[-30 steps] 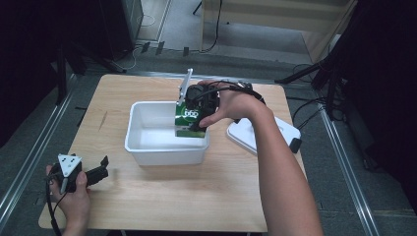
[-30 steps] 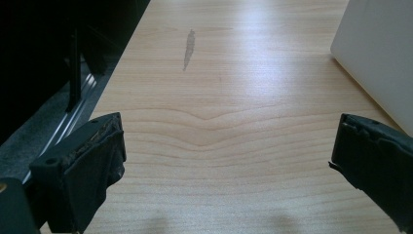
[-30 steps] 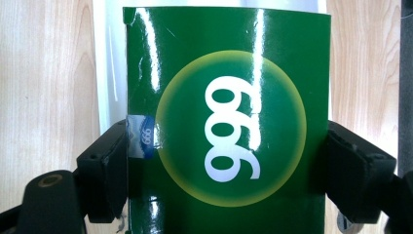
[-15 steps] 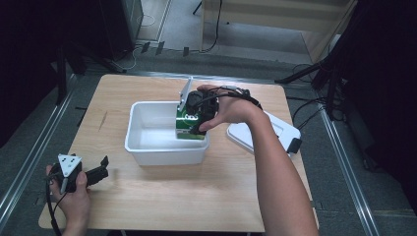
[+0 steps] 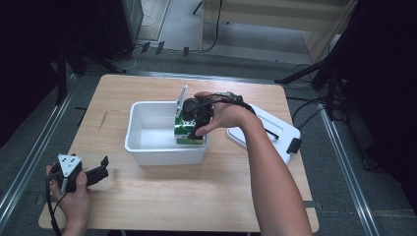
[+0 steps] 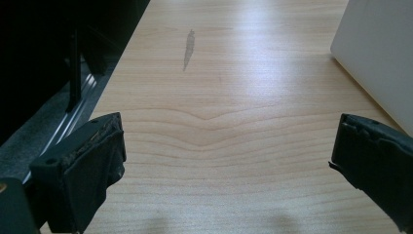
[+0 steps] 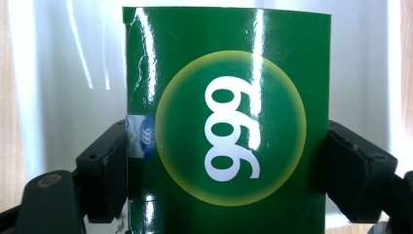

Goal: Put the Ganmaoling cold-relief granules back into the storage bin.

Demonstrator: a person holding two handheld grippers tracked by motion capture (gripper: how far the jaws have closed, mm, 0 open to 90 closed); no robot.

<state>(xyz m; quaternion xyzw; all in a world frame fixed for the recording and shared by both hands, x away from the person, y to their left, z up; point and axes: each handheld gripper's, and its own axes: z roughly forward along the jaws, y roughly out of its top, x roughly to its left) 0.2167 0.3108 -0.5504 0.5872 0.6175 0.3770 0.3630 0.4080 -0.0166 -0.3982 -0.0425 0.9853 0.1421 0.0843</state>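
A green box (image 5: 189,129) printed with white 999 in a yellow circle is down inside the right end of the white tub (image 5: 147,147). My right gripper (image 5: 195,118) is shut on it, one jaw pressing each side of the green box (image 7: 224,136) in the right gripper view. At the table's near left corner a hand holds my left gripper (image 5: 101,169), its jaws wide open. The left gripper (image 6: 226,161) has only bare wood between its jaws, and the white tub's wall (image 6: 380,58) shows at the right.
The tub's white lid (image 5: 268,130) lies flat to the right of the tub, under the person's forearm. A dark scuff (image 6: 188,46) marks the wood left of the tub. The table's left edge drops to a metal rail (image 5: 29,157).
My right gripper has lowered the green box from above the tub's right rim down into the tub. The left gripper has stayed put.
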